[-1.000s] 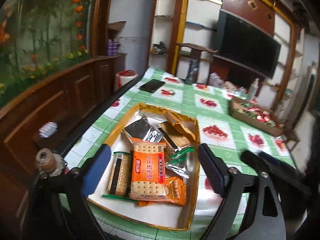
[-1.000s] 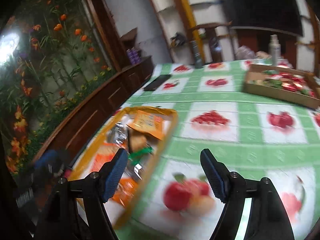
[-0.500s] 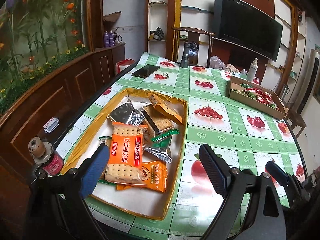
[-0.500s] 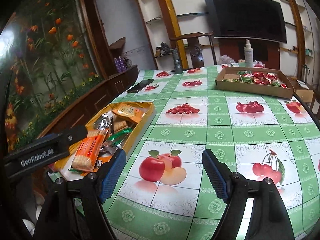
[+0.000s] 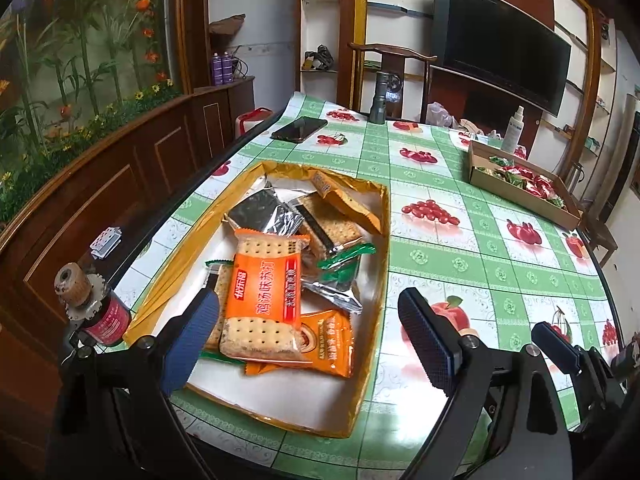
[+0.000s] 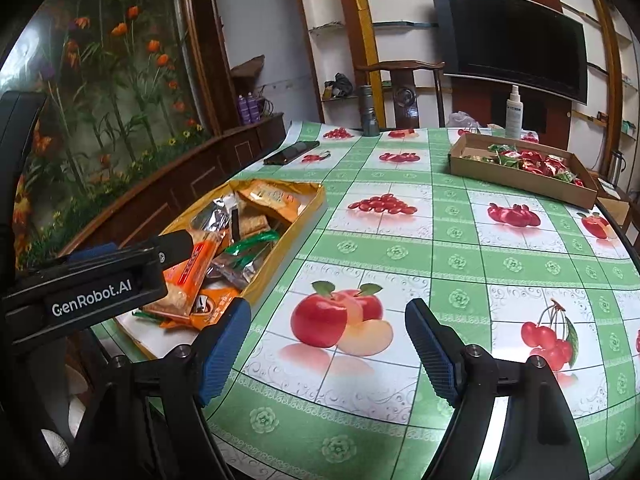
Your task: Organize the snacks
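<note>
Several orange and silver cracker packets (image 5: pixel 262 296) fill the gold tray (image 5: pixel 382 216); both tools gape wide, empty.

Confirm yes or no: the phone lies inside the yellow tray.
No, the phone lies on the tablecloth beyond the yellow tray, apart from it.

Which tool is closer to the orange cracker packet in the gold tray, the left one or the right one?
Left. The left tool hangs open right over the orange cracker packet in the gold tray. The right tool, also open, is over bare tablecloth beside the tray.
</note>
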### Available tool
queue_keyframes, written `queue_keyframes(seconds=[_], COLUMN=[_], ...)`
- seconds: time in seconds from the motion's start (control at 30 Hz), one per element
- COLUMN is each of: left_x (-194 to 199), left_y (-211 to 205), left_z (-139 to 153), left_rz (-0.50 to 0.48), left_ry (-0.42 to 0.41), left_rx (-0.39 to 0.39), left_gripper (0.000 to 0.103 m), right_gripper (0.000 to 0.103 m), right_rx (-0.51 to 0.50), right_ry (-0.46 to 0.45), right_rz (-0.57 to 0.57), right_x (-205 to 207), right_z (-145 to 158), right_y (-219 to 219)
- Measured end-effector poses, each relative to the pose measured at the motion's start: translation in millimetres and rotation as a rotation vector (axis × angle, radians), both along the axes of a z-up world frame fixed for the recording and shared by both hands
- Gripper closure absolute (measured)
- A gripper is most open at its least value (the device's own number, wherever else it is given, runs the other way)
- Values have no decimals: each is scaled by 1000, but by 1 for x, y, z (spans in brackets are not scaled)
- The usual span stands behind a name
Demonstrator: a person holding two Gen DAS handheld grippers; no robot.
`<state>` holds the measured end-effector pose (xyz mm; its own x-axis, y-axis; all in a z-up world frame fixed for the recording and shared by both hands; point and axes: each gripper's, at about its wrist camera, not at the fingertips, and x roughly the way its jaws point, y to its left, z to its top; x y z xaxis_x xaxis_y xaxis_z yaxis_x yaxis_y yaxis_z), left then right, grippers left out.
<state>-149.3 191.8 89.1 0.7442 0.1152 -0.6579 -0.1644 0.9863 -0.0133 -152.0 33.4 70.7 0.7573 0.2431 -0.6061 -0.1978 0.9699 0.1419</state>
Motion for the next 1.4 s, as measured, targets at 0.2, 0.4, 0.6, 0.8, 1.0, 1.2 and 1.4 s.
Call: queue_keyframes(seconds=[0.2,0.4,0.6,0.8,1.0,1.2,1.4], left_x=[-1,-2,-2,-6,-14,-22,-28], left_y=[8,12,12,7,4,0,-6], left_z=[-3,-2,-1,3,11,18,22], left_rz=[5,9,9,13,33,34,30], left_ry=[6,1,-4,-26,-71,-102,-117], left_rx=[-19,-18,-11,10,41,54,63], left_gripper=[11,11,11,11,11,11,11], right_gripper=[22,22,21,21,21,21,21], right_rx=[-21,-39,-44,-39,-34,-41,-35], right_ry=[10,12,17,2,-7,-47,-65], right_rz=[13,27,37,36,34,34,29], right_x=[0,-1,-1,-4,-7,-15,-20], right_z=[-3,-3,-4,0,1,7,11], right_y=[9,17,20,18,16,14,9])
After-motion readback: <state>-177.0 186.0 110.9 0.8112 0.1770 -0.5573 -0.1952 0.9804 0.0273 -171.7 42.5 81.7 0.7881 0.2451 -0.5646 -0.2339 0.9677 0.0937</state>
